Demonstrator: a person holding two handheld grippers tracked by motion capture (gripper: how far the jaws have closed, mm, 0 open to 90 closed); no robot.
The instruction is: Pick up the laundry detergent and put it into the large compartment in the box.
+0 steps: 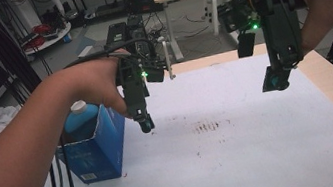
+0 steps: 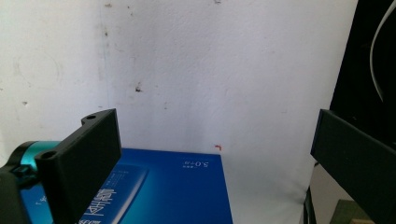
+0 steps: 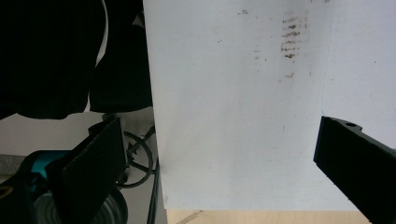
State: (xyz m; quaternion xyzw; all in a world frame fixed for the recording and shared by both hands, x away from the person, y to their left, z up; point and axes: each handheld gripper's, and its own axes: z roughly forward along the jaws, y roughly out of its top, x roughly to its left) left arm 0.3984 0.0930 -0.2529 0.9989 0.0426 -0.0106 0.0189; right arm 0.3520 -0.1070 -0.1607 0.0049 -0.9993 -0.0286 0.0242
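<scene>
Forearm nearest. Left tool released, jaws wide, hovering just beside open blue cardboard box with white-capped blue bottle inside, at left edge of white surface. Right tool released, well apart. Risk: jaw clips box flap, tips it.

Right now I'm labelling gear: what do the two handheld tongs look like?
Both the left tongs and right tongs are black, boxy handheld units with green indicator lights, teal fittings near the flat black jaws and black cables trailing off. The forearms are bare, with no sleeves.
</scene>
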